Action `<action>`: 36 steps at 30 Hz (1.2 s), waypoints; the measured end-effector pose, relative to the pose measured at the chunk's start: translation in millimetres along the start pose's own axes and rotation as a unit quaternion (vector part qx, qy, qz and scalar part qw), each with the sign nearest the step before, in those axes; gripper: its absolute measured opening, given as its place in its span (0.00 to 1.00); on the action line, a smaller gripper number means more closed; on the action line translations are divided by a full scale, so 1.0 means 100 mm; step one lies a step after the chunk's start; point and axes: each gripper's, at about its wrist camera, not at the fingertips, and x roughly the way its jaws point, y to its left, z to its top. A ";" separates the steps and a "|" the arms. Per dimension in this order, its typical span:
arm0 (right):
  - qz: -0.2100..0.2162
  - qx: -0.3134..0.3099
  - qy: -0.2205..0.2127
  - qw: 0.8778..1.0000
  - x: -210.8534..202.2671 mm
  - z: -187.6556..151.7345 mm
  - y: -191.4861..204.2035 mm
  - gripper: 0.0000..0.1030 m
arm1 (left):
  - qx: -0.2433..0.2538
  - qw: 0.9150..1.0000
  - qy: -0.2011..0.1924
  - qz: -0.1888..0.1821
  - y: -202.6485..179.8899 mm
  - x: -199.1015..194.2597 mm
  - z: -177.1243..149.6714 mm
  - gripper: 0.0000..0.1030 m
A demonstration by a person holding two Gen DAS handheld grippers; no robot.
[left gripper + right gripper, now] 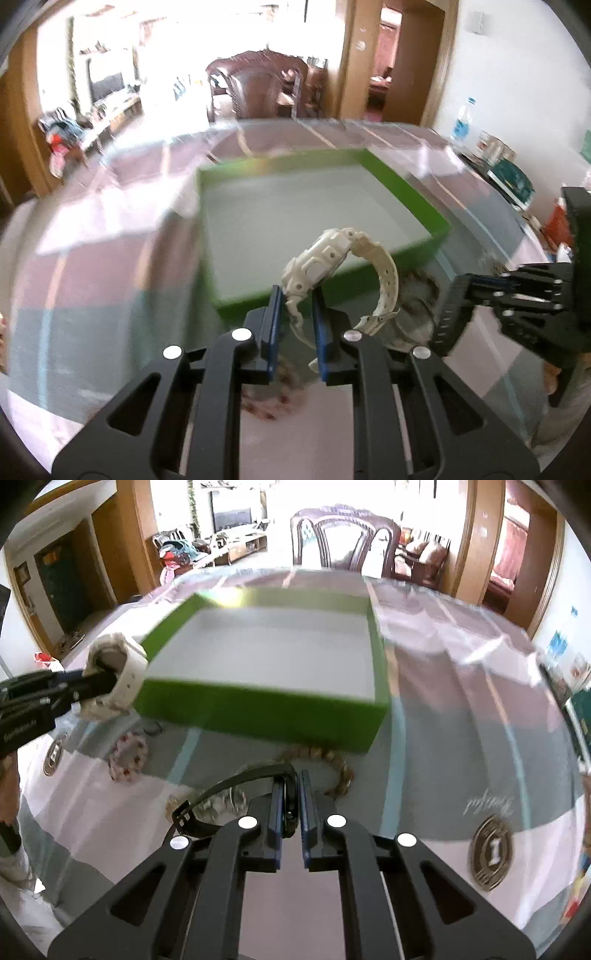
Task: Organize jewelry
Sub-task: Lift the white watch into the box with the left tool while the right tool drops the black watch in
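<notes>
My left gripper (298, 295) is shut on a white watch (325, 266) and holds it above the table, just in front of the green box (406, 192). It also shows in the right wrist view (94, 685) with the white watch (125, 672) at the box's left corner. My right gripper (293, 779) is shut on a black watch (236, 786), its strap hanging out to the left. In the left wrist view the right gripper (476, 291) holds the black watch (450, 317) at the right. The green box (258, 709) has a white inside with nothing in it.
A bead bracelet (332, 764), a red-and-white bracelet (127, 757) and a clear bracelet (221, 801) lie on the patterned tablecloth (443, 738) in front of the box. A dark wooden chair (343, 539) stands beyond the table. Bottles and boxes (506, 166) sit at the table's right.
</notes>
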 end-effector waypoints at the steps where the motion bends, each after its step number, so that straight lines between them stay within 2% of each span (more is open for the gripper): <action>1: -0.001 0.001 -0.005 1.000 -0.05 0.03 0.00 0.08 | -0.002 1.000 -0.004 0.008 0.04 -0.02 0.06 0.16; 6: 0.013 0.030 -0.065 0.997 -0.23 0.50 -0.12 0.08 | -0.031 0.999 0.002 0.017 0.20 0.15 0.33 0.16; 8: 0.005 0.047 -0.077 0.996 -0.14 0.71 -0.19 0.08 | -0.044 0.999 0.011 0.020 0.26 0.31 0.38 0.16; 13: 0.017 0.099 -0.026 0.995 0.40 0.91 -0.33 0.08 | -0.062 0.997 0.036 0.022 0.32 0.73 0.44 0.16; 18: 0.018 0.106 0.006 0.994 0.80 0.89 -0.28 0.08 | -0.054 0.997 0.042 0.027 0.28 0.91 0.43 0.19; 20: 0.023 0.098 0.013 0.995 0.84 0.85 -0.24 0.13 | -0.054 0.998 0.038 0.020 0.27 0.90 0.42 0.28; 21: 0.026 0.095 0.016 0.995 0.82 0.83 -0.23 0.20 | -0.053 0.998 0.030 0.020 0.26 0.85 0.41 0.33; 22: 0.029 0.090 0.015 0.995 0.78 0.80 -0.22 0.33 | -0.047 0.998 0.021 0.025 0.25 0.80 0.41 0.38; 23: 0.027 0.081 0.004 0.996 0.69 0.78 -0.20 0.41 | -0.041 0.999 0.015 0.030 0.23 0.75 0.40 0.46; 24: 0.020 0.075 -0.007 0.997 0.60 0.74 -0.19 0.52 | -0.033 0.999 0.005 0.037 0.21 0.66 0.38 0.48; 25: 0.010 0.068 -0.023 0.997 0.46 0.70 -0.18 0.55 | -0.026 0.999 0.000 0.040 0.19 0.60 0.36 0.48; 27: -0.001 0.055 -0.038 0.998 0.26 0.61 -0.18 0.54 | -0.012 0.999 -0.001 0.047 0.14 0.47 0.30 0.48; 29: -0.010 0.041 -0.032 0.999 0.13 0.50 -0.18 0.54 | 0.004 0.999 0.002 0.050 0.07 0.35 0.18 0.48; 30: -0.012 0.037 -0.026 0.999 0.09 0.41 -0.18 0.50 | 0.010 0.999 0.006 0.050 0.04 0.31 0.12 0.48; 31: -0.012 0.035 -0.019 0.999 0.07 0.34 -0.16 0.38 | 0.014 0.999 0.013 0.049 0.02 0.29 0.05 0.48; 32: -0.010 0.032 -0.008 0.999 0.08 0.27 -0.16 0.34 | 0.016 0.998 0.021 0.049 0.02 0.28 -0.01 0.48; 34: 0.002 0.029 0.023 0.999 0.19 0.10 -0.16 0.33 | 0.016 0.998 0.050 0.045 0.03 0.31 -0.19 0.48; 36: 0.009 0.029 0.037 0.999 0.31 -0.01 -0.15 0.33 | 0.013 0.996 0.071 0.047 0.08 0.34 -0.34 0.48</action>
